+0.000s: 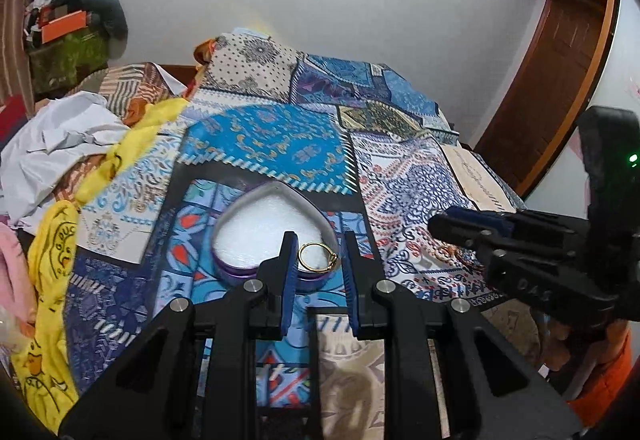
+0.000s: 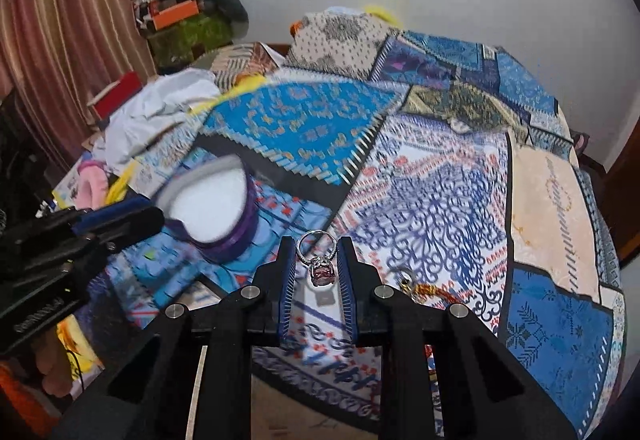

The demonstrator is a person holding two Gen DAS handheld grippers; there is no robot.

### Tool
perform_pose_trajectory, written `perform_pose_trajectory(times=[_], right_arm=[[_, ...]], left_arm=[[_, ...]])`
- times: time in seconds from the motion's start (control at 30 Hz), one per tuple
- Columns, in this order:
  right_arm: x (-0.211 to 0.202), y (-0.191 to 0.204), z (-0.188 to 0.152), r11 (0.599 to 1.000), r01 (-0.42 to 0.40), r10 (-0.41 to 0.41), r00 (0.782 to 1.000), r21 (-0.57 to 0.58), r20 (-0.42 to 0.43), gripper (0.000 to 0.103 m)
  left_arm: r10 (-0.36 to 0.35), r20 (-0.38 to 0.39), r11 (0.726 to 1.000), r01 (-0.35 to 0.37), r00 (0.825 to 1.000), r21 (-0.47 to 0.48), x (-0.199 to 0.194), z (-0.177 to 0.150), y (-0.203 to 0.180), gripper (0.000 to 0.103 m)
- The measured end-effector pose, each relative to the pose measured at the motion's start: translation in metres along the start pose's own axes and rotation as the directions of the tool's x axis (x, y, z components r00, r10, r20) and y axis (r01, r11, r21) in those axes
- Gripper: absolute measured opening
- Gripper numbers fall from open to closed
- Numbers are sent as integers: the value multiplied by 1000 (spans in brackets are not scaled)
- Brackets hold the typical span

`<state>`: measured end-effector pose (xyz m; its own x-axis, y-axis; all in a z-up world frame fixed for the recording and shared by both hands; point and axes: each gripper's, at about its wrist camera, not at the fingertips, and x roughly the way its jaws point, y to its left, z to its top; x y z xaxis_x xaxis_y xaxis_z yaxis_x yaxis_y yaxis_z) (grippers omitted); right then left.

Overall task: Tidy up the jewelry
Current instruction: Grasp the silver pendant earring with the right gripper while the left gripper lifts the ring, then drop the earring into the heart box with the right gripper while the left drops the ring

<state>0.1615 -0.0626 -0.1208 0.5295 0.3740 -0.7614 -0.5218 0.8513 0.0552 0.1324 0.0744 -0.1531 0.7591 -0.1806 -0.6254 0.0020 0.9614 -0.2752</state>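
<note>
A purple heart-shaped box [image 1: 264, 236] with white foam lining lies open on the patterned bedspread. My left gripper [image 1: 318, 242] hangs over its near right edge, shut on a thin gold ring [image 1: 316, 260] held between the blue pads. In the right wrist view my right gripper [image 2: 315, 242] is shut on a silver ring with a pink stone [image 2: 318, 264], lifted above the bedspread to the right of the heart-shaped box [image 2: 212, 199]. Each gripper shows in the other's view: the right gripper [image 1: 444, 226] at the right, the left gripper [image 2: 152, 215] at the left beside the box.
More jewelry lies on the bedspread near the right gripper: a gold and red piece [image 2: 424, 288] and a small gold ring [image 1: 443, 252]. White and yellow cloths [image 1: 80, 143] are heaped at the left. A wooden door [image 1: 560, 59] stands at the far right.
</note>
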Motion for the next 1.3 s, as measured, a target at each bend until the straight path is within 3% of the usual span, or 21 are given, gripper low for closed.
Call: perform_pose_trajectory(times=[0.5, 1.0, 1.3], right_arm=[[2, 40, 37, 996, -81, 83, 993, -28, 88, 19], [52, 56, 46, 988, -148, 149, 989, -33, 11, 19], [62, 51, 43, 987, -159, 159, 987, -1, -17, 19]], left_arm=[[69, 40, 998, -69, 997, -8, -9, 15, 39, 20], [36, -43, 999, -36, 998, -3, 37, 5, 49, 20], [32, -65, 999, -32, 997, -1, 51, 7, 52, 20]])
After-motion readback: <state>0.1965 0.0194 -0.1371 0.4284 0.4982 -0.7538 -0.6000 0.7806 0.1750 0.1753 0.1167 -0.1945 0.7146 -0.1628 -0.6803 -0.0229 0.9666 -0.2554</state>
